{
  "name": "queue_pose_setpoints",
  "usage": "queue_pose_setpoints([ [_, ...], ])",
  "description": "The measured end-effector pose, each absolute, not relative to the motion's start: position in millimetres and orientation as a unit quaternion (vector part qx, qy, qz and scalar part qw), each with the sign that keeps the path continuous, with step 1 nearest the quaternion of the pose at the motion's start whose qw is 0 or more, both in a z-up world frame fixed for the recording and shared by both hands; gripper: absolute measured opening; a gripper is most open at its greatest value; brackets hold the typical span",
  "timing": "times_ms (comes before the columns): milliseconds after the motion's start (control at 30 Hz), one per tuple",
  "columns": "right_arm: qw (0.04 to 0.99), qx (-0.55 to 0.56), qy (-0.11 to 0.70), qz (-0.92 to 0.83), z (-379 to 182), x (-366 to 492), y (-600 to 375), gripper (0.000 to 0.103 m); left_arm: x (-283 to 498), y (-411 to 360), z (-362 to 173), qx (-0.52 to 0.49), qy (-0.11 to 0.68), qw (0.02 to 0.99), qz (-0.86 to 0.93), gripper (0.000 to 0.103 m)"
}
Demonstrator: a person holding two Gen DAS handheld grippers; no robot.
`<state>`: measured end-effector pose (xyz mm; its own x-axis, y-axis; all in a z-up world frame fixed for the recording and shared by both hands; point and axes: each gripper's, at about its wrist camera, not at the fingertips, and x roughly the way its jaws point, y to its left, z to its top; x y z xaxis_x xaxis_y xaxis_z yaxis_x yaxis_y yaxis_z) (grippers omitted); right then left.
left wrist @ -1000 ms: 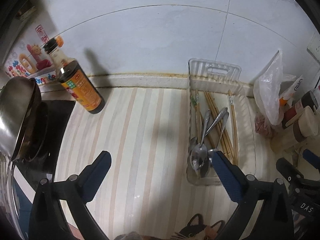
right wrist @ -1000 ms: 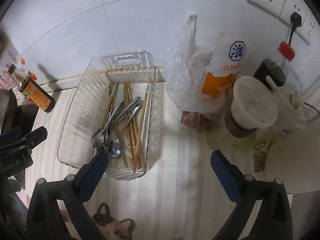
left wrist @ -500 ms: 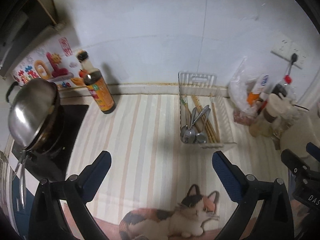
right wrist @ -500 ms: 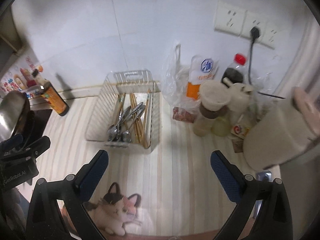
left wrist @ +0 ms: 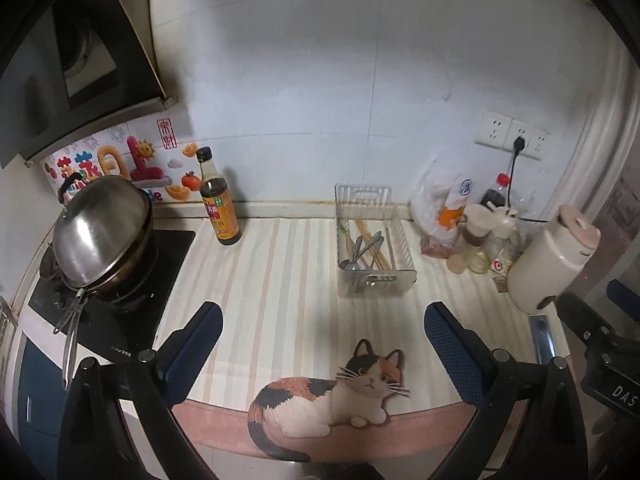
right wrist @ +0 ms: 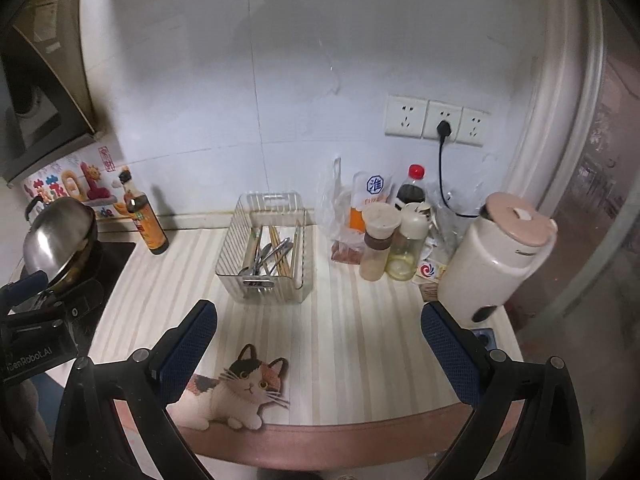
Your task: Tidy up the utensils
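Note:
A clear plastic basket [left wrist: 374, 280] [right wrist: 264, 288] stands on the striped counter near the back wall. Inside it lie metal spoons [left wrist: 358, 252] [right wrist: 266, 258] and wooden chopsticks [left wrist: 380, 248] [right wrist: 280, 256]. My left gripper [left wrist: 320, 332] hovers open over the counter's front edge, well short of the basket, with nothing between its blue pads. My right gripper [right wrist: 318, 332] is open too, equally far back and empty. Each gripper shows at the edge of the other's view.
A soy sauce bottle [left wrist: 219, 204] stands left of the basket, by a stove with a lidded wok [left wrist: 100, 232]. Right of the basket are a plastic bag [right wrist: 340, 208], jars [right wrist: 380, 240], a cola bottle [right wrist: 411, 188] and a white kettle [right wrist: 496, 256]. A cat picture [left wrist: 332, 396] marks the front edge.
Both grippers have pulled back and up from just over the basket to the counter's front edge. The basket now looks small and far. Both stayed open and empty.

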<state>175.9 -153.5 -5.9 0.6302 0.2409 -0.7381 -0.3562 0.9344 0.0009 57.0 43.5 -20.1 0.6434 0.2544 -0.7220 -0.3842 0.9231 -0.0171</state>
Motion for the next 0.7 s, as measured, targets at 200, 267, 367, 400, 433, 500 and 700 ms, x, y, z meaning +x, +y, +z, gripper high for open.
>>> queue_pose_setpoints([
  [200, 0.902, -0.062, 0.386, 0.183, 16.6, 155.2, -162.9, 0.103, 40.7, 32.1, -0.1, -0.086, 0.368, 0.907, 0.188, 0.103],
  [267, 0.902, -0.056, 0.385, 0.189, 22.7, 153.5, -165.5, 0.103, 39.1, 32.1, 5.3, -0.093, 0.369, 0.906, 0.188, 0.103],
  [367, 0.892, -0.036, 0.398, 0.214, 29.1, 159.2, -169.1, 0.103, 39.5, 32.7, 11.6, -0.105, 0.368, 0.906, 0.179, 0.103],
  [400, 0.890, -0.033, 0.399, 0.220, 30.8, 160.2, -169.5, 0.103, 39.5, 32.8, 13.2, -0.107, 0.368, 0.906, 0.177, 0.103],
  [433, 0.886, -0.030, 0.401, 0.230, 32.9, 162.5, -170.3, 0.103, 40.2, 33.0, 15.1, -0.110, 0.369, 0.906, 0.173, 0.103],
  [500, 0.879, -0.022, 0.406, 0.250, 36.6, 168.1, -169.9, 0.103, 41.3, 34.1, 18.7, -0.118, 0.371, 0.906, 0.166, 0.103],
  [700, 0.862, -0.010, 0.414, 0.293, 41.3, 176.0, -165.5, 0.103, 42.6, 32.2, 27.2, -0.122, 0.372, 0.907, 0.156, 0.103],
])
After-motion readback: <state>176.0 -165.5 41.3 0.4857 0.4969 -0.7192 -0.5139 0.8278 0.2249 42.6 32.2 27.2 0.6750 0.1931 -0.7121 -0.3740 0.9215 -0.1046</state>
